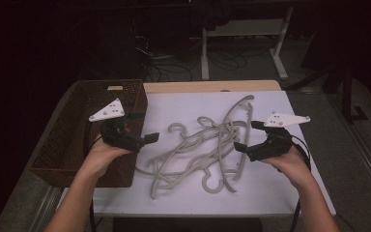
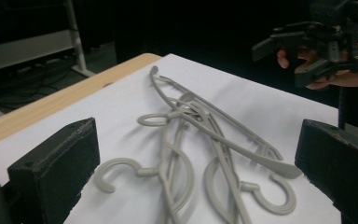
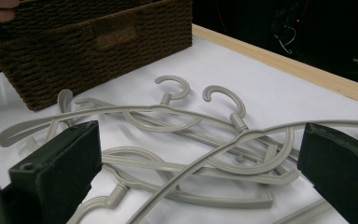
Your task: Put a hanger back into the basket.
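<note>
A tangle of grey plastic hangers (image 1: pixel 207 145) lies on the white table cover (image 1: pixel 270 193) at the centre of the high view, between two hand-held tools. The left gripper (image 1: pixel 147 126), left of centre, has its jaws spread wide and holds nothing; the right gripper (image 1: pixel 247 136), right of centre, is likewise spread and empty. Both hover just beside the pile. A brown woven basket (image 1: pixel 63 145) stands at the left edge of the table.
</note>
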The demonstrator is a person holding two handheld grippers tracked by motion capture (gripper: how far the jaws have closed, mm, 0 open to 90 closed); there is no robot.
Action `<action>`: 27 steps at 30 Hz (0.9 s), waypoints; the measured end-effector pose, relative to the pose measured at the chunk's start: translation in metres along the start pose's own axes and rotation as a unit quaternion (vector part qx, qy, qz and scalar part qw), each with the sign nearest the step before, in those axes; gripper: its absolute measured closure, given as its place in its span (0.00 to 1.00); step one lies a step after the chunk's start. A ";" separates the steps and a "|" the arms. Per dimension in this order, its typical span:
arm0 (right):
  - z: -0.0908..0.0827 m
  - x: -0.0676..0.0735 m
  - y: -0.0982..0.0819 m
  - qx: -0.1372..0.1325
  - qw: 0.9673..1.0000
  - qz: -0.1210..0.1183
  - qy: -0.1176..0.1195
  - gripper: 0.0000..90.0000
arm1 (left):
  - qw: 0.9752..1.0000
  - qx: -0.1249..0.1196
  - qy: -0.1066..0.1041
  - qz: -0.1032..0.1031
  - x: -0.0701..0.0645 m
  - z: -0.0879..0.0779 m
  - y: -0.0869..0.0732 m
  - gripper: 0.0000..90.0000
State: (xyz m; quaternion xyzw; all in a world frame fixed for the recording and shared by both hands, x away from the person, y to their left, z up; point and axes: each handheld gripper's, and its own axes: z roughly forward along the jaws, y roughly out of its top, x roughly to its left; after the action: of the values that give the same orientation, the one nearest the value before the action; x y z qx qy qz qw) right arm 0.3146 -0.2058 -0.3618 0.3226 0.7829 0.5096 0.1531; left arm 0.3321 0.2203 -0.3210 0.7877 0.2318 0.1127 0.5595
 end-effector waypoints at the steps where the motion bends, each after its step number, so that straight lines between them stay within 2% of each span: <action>1: 0.001 -0.001 -0.001 0.003 1.000 0.000 -0.002 0.00 | 1.000 0.000 -0.003 0.000 -0.002 0.003 0.001 0.00; 6: 0.006 -0.003 -0.004 0.020 1.000 -0.005 -0.013 0.00 | 1.000 -0.006 -0.014 -0.005 -0.011 0.021 0.004 0.00; 8: 0.008 -0.003 -0.006 0.023 1.000 -0.004 -0.011 0.00 | 1.000 -0.006 -0.016 -0.004 -0.013 0.025 0.004 0.00; 11: 0.012 -0.003 -0.010 0.039 0.999 -0.005 -0.011 0.01 | 1.000 -0.005 -0.022 -0.004 -0.017 0.040 0.003 0.00; 14: 0.015 -0.004 -0.013 0.050 0.999 -0.006 -0.013 0.08 | 1.000 -0.001 -0.024 -0.004 -0.018 0.051 -0.001 0.00; 18: 0.020 -0.007 -0.017 0.071 0.997 0.002 -0.004 0.20 | 1.000 0.008 -0.030 -0.001 -0.020 0.065 -0.008 0.00; 23: 0.028 -0.008 -0.027 0.099 0.995 0.008 0.021 0.44 | 0.999 0.019 -0.027 -0.001 -0.017 0.078 -0.019 0.00; 27: 0.037 -0.006 -0.035 0.126 0.992 0.002 0.029 0.66 | 1.000 0.021 -0.023 0.000 -0.016 0.081 -0.023 0.00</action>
State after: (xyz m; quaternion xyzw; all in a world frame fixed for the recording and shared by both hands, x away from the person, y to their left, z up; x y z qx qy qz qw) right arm 0.3284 -0.1936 -0.4096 0.3260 0.8440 0.4168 0.0871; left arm 0.3481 0.1510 -0.3693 0.8019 0.2213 0.0893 0.5477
